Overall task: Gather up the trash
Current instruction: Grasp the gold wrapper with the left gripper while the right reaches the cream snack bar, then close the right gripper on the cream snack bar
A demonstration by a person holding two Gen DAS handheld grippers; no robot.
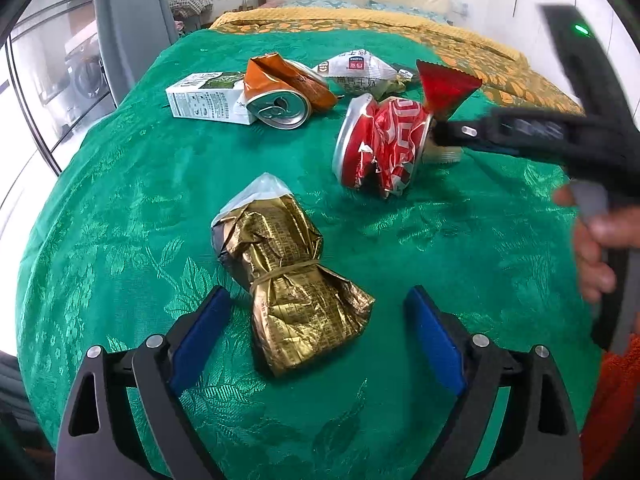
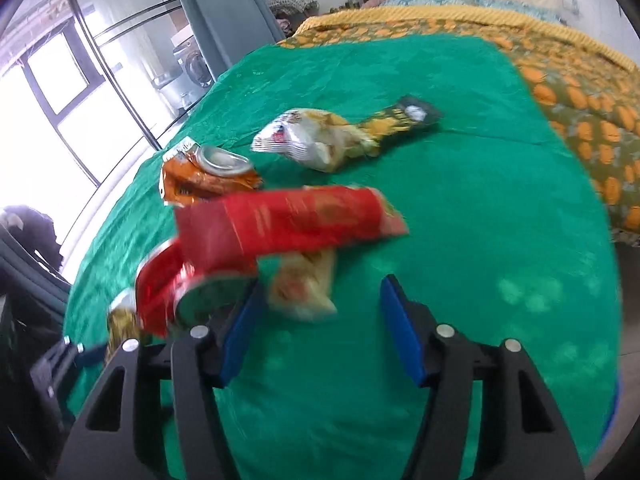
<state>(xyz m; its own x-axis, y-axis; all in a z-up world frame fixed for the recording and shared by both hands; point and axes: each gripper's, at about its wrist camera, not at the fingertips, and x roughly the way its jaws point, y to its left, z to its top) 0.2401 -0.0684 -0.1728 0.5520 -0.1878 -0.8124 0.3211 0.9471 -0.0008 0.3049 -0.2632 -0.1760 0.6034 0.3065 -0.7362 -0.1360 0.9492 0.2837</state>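
Trash lies on a green cloth (image 1: pixel 120 184). A crumpled gold foil packet (image 1: pixel 288 276) tied with a rubber band lies between the fingers of my open left gripper (image 1: pixel 318 300). Beyond it are a crushed red can (image 1: pixel 380 148), a crushed orange can (image 1: pixel 280 92), a white carton (image 1: pixel 200 96) and a white wrapper (image 1: pixel 356 68). My right gripper (image 2: pixel 320 288) is open, low over the cloth; a red wrapper (image 2: pixel 280 224) and a pale snack packet (image 2: pixel 308 284) lie blurred just ahead of its fingers. From the left wrist view the right gripper (image 1: pixel 444 136) reaches in beside the red can.
A yellow and orange patterned bedspread (image 2: pixel 580 112) covers the bed beyond the green cloth. A white snack bag (image 2: pixel 316 140) and a dark green wrapper (image 2: pixel 404 118) lie farther back. A grey curtain (image 2: pixel 224 4) and windows are at the left.
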